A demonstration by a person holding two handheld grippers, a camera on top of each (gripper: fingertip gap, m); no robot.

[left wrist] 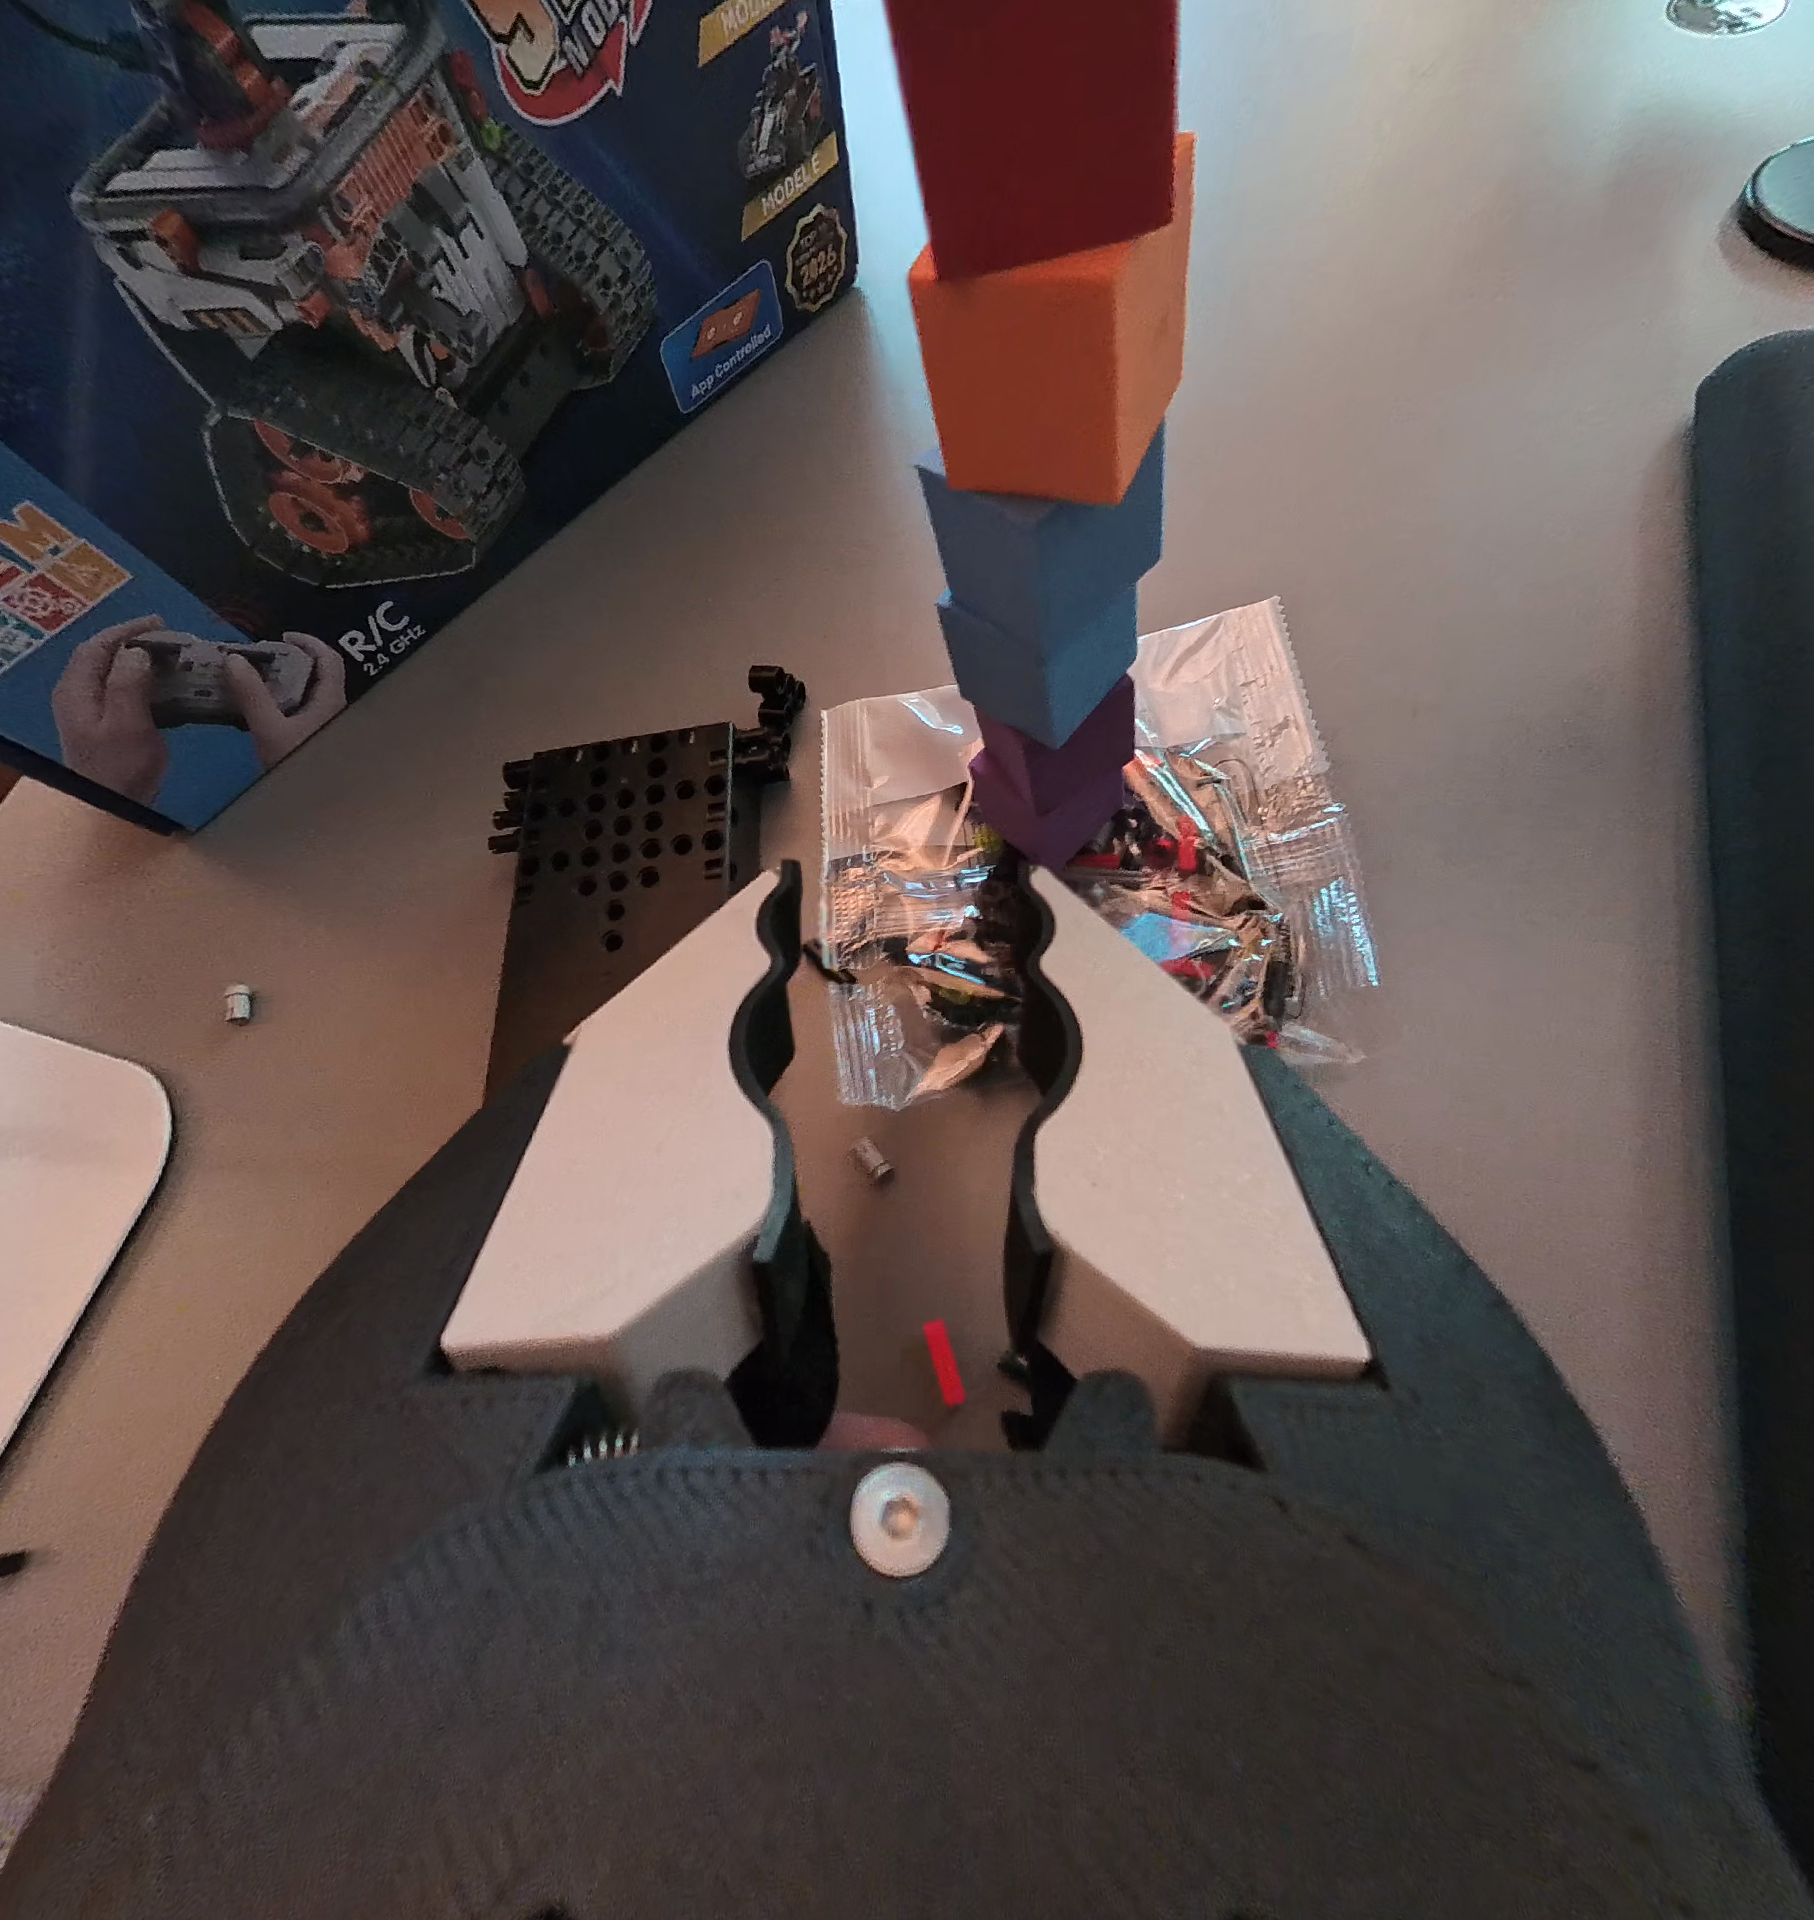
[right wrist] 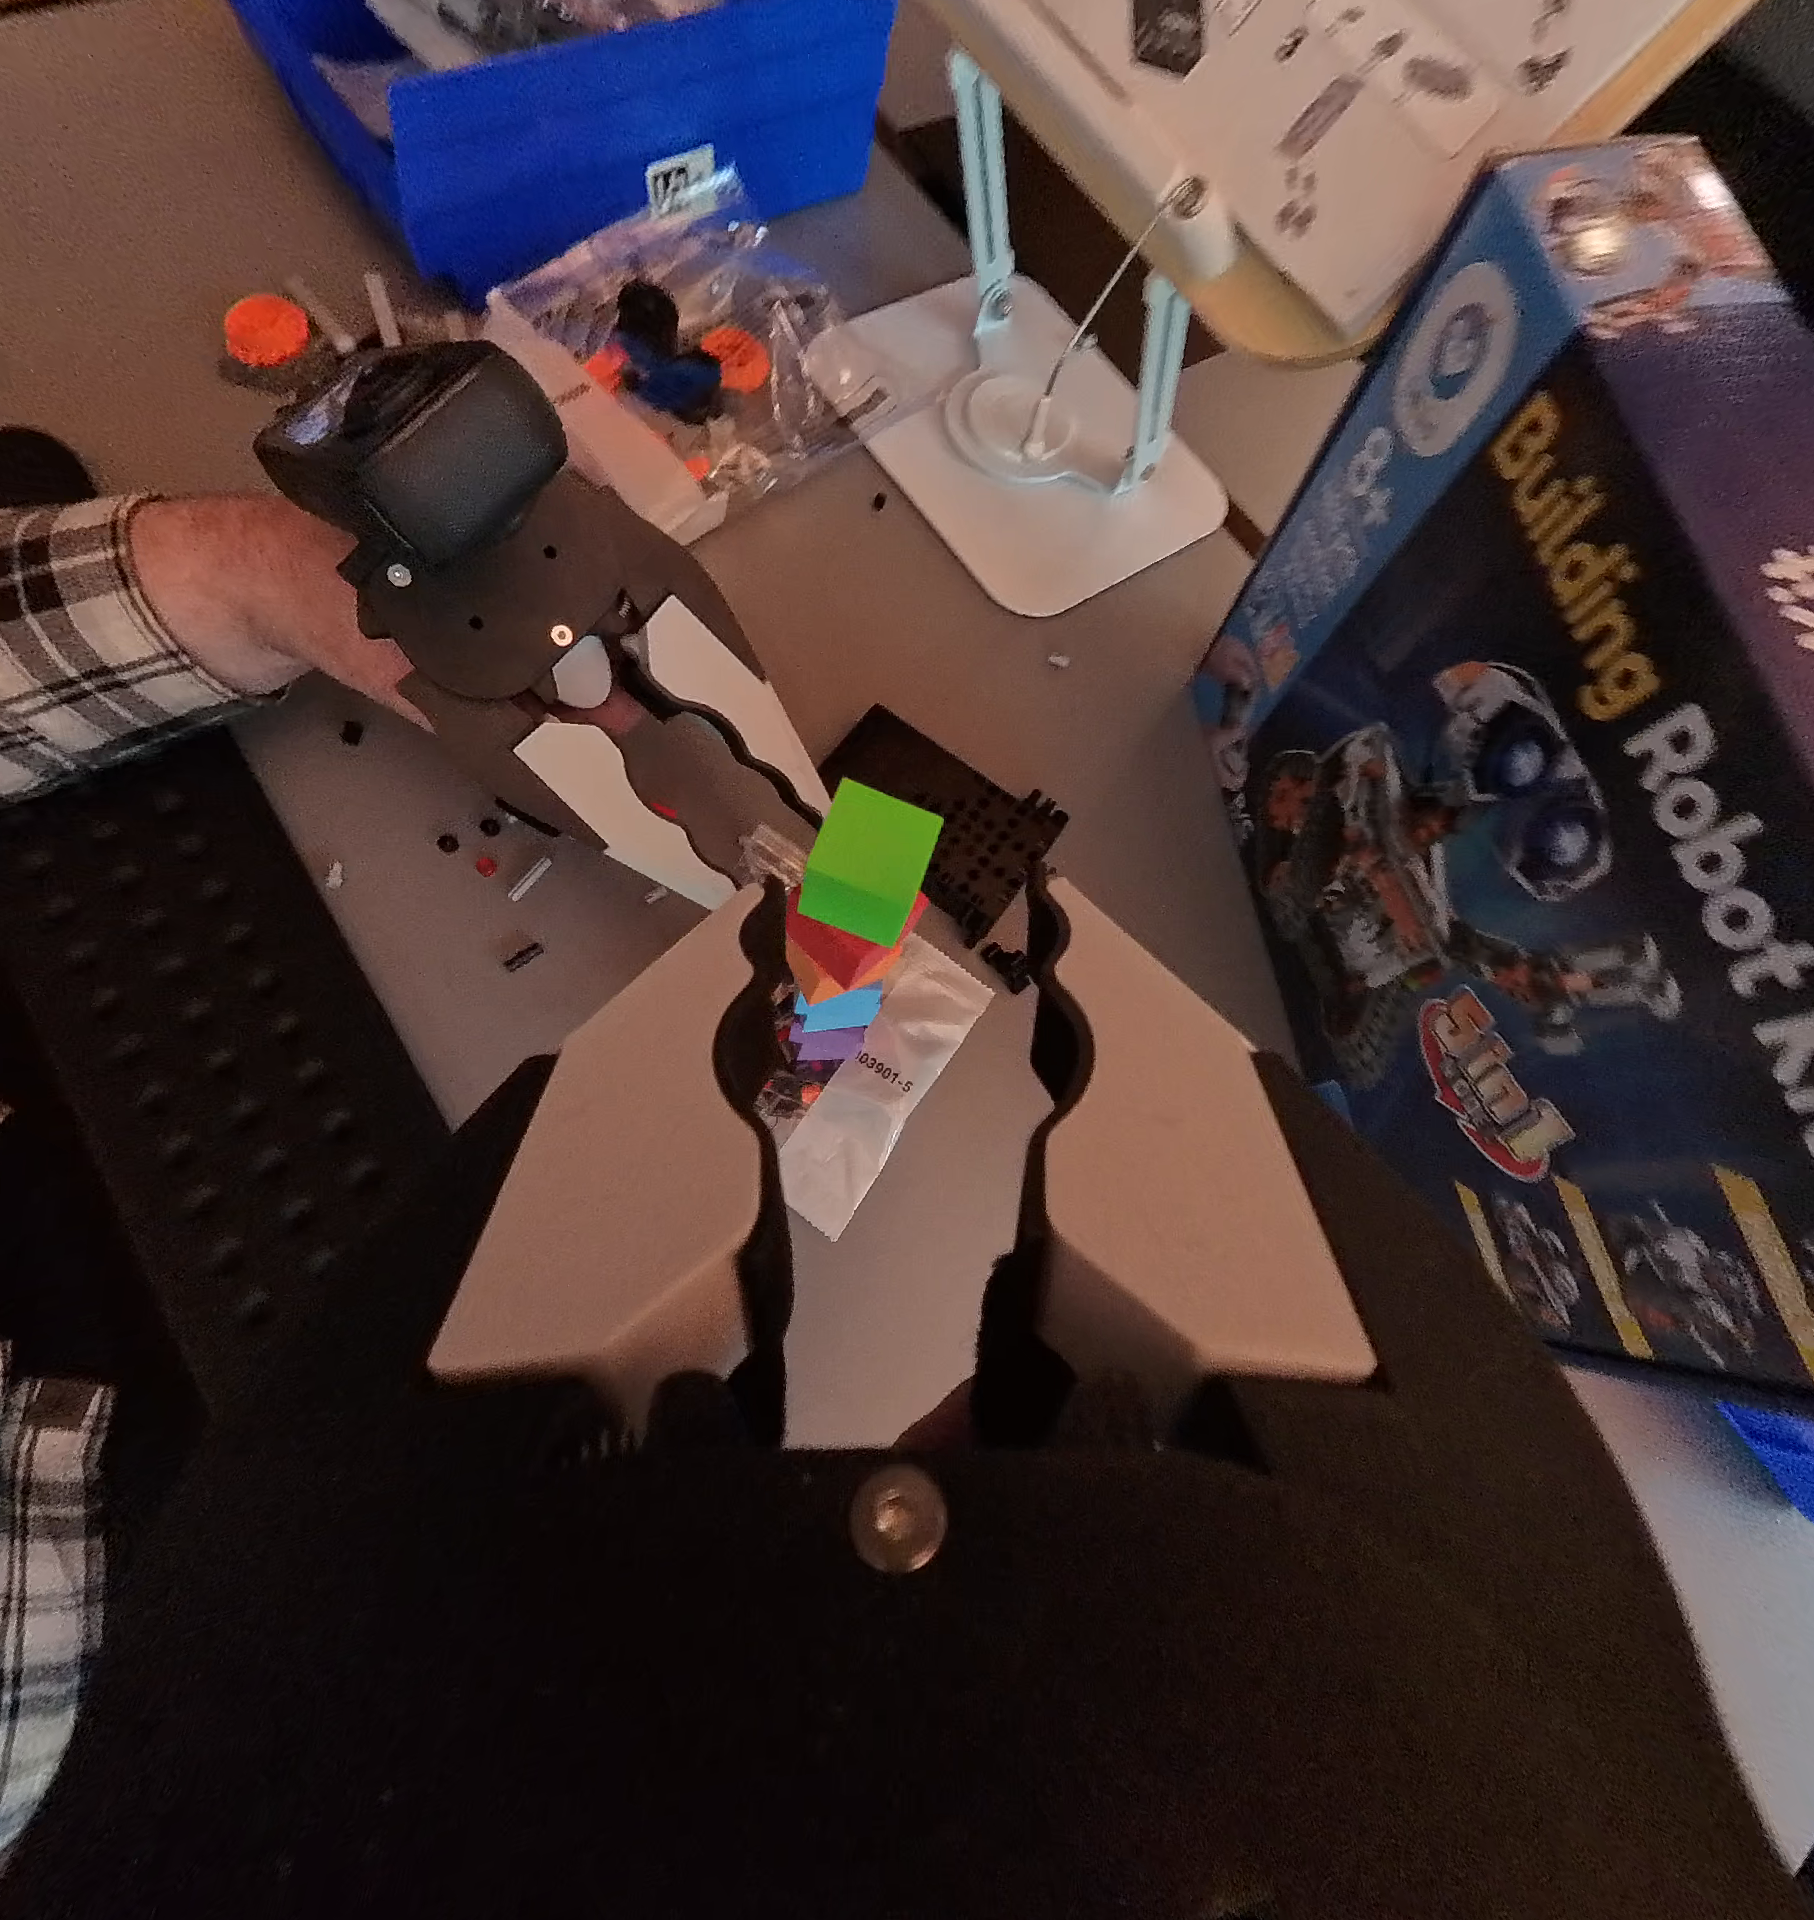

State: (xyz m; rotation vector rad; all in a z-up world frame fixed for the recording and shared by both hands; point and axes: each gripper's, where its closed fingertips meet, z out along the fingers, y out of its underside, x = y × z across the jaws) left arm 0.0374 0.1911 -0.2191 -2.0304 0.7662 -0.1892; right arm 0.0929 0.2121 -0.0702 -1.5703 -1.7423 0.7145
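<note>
Two handheld grippers over a grey table point(left wrist: 1402, 416). The left gripper point(left wrist: 908, 894) is released: its jaws stand apart with nothing between them, the tips just short of a clear plastic bag point(left wrist: 1246, 831) of small dark and red parts. A small silver cylinder point(left wrist: 870, 1158) and a short red piece point(left wrist: 942, 1361) lie on the table in the gap between its fingers.

A leaning stack of coloured cubes point(left wrist: 1048, 364) rises from the bag, apparently resting on it: purple at the base, then two blue, orange and red; the right wrist view shows a green cube on top.

The right gripper point(right wrist: 901, 904) is likewise released and empty, held above the stack and looking down on it; neither gripper touches the cubes.

A black perforated plate point(left wrist: 622, 821) lies beside the bag, and a blue kit box point(left wrist: 363, 364) stands behind it. A dark mat point(left wrist: 1786, 831) lies at the table's edge. In the right wrist view, a hand point(right wrist: 248, 613) in a plaid sleeve holds the left gripper; a white stand point(right wrist: 1048, 488) and a blue bin point(right wrist: 622, 135) lie farther off.
</note>
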